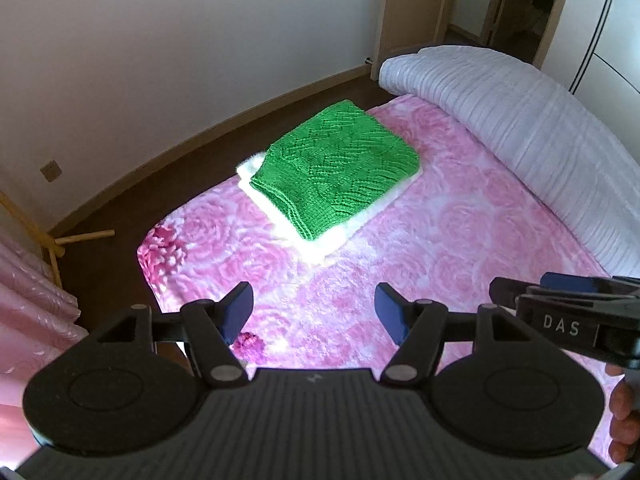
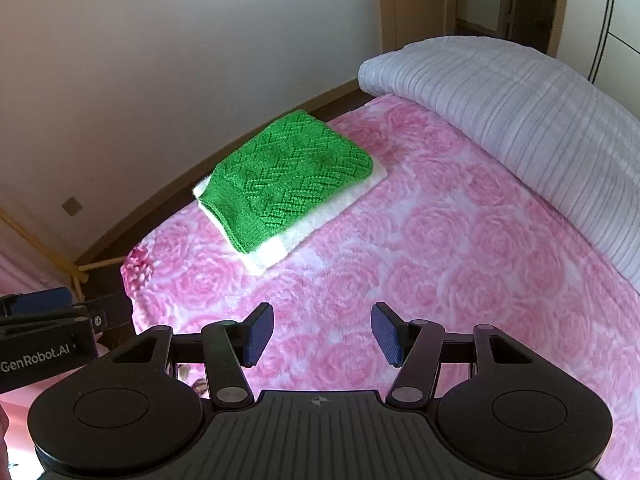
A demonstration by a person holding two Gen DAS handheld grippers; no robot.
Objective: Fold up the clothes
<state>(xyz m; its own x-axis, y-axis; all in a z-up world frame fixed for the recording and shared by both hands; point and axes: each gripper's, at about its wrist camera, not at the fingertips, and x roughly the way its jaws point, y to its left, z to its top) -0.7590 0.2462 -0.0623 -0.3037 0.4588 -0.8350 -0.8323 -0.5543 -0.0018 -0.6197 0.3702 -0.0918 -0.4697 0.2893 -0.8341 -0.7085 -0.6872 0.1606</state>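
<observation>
Watching: I hold both tools over a pink rose-print bed cover [image 2: 440, 240], nothing in either.
Stack risk: the folded green knit sweater [image 1: 340, 168] lies on a white folded garment [image 1: 332, 240] near the bed's far-left edge; a careless nudge could, I judge, slide both toward the floor.
Fold risk: loose knit may snag on a pad and drag the fold open.
Left gripper [image 1: 314, 312]: jaws wide apart, empty.
Right gripper [image 2: 322, 334]: jaws wide apart, empty.
Bed: plush and soft, a ribbed white duvet [image 2: 520, 120] rolled along its right side.
Room: white wall, dark wood floor [image 1: 120, 184], doorway beyond.
</observation>
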